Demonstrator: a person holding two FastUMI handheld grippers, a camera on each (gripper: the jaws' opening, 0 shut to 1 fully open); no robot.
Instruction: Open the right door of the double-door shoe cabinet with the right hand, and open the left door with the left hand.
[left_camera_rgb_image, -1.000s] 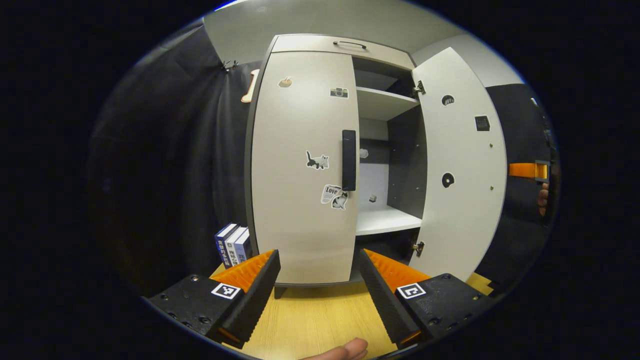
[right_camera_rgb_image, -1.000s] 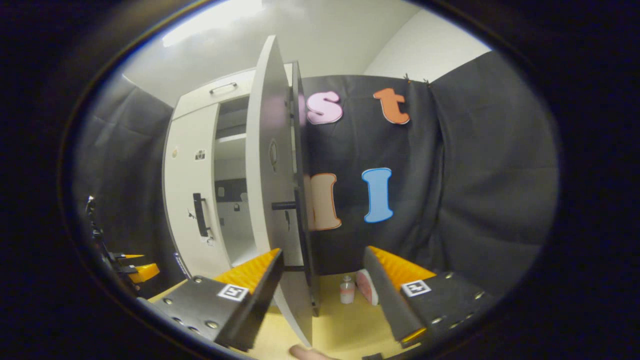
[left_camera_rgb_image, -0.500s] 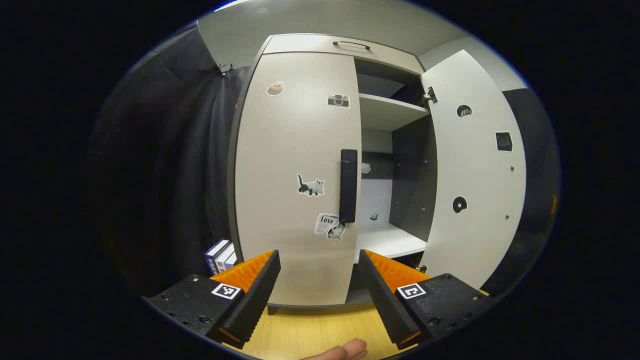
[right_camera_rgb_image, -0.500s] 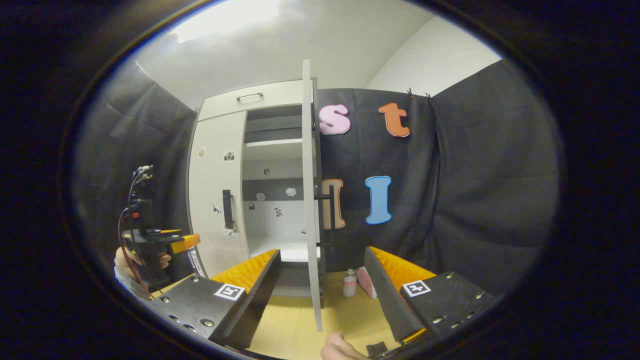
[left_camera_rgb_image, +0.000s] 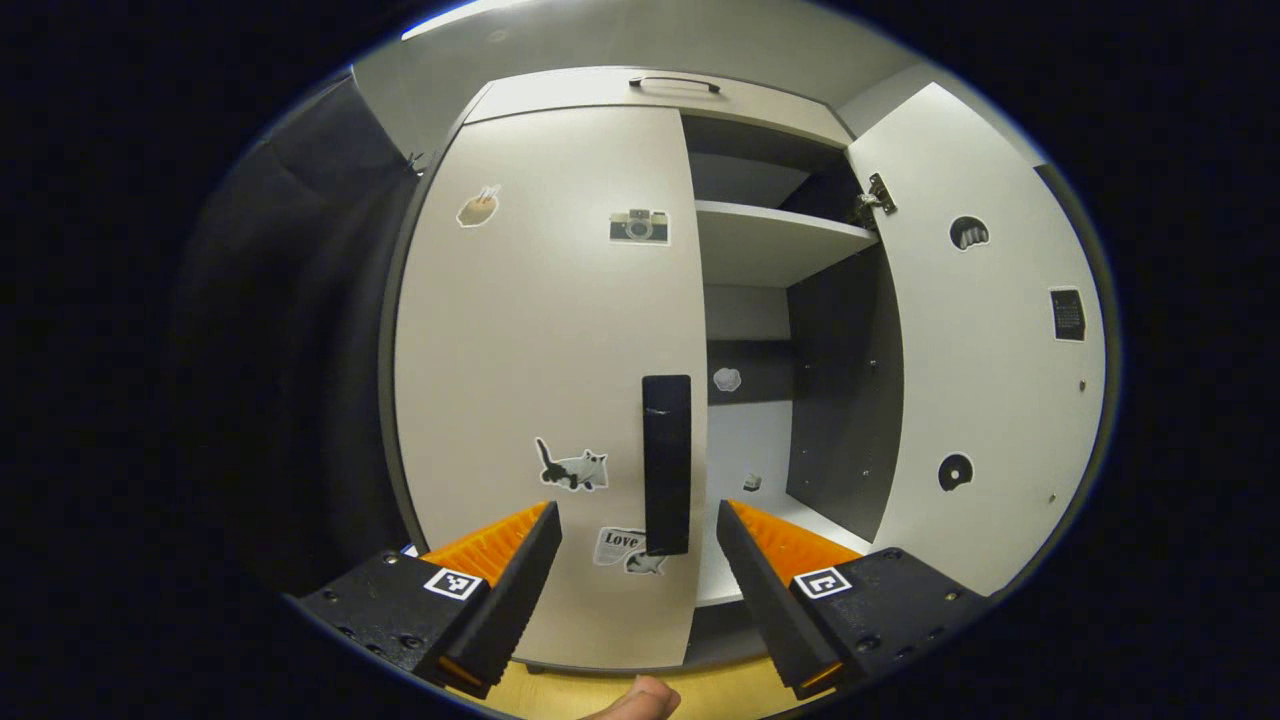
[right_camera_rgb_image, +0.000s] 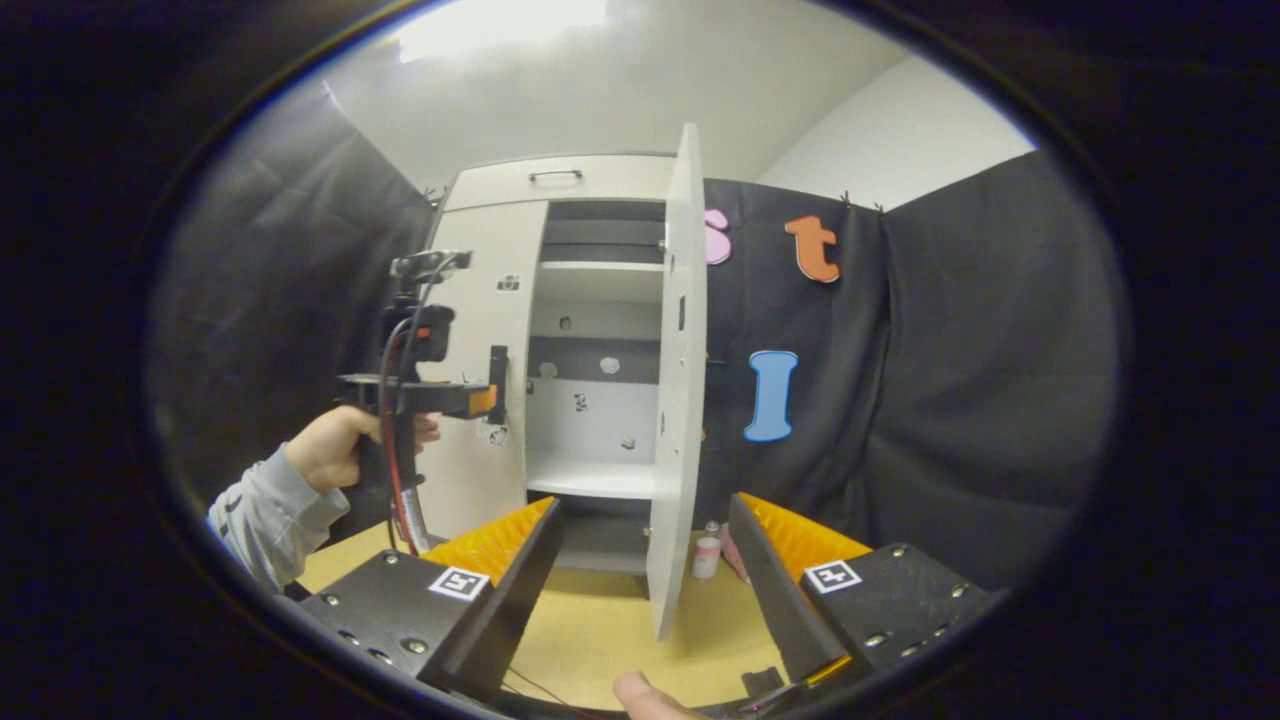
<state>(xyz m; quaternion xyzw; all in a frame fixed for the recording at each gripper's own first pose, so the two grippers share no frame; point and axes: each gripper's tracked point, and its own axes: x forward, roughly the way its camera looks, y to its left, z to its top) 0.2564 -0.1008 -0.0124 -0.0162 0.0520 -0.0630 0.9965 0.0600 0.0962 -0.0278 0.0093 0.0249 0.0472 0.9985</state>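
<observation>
Left gripper fingers spread, handle between, untouched; left door closed. Right gripper spread, empty; right door swung wide.

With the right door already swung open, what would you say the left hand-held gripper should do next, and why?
Probably ease the left hand-held gripper forward so its open fingers straddle the dark handle of the left door, then close. That door is shut, the handle sits just ahead between the fingers, not yet gripped, while the right door stands open.
</observation>
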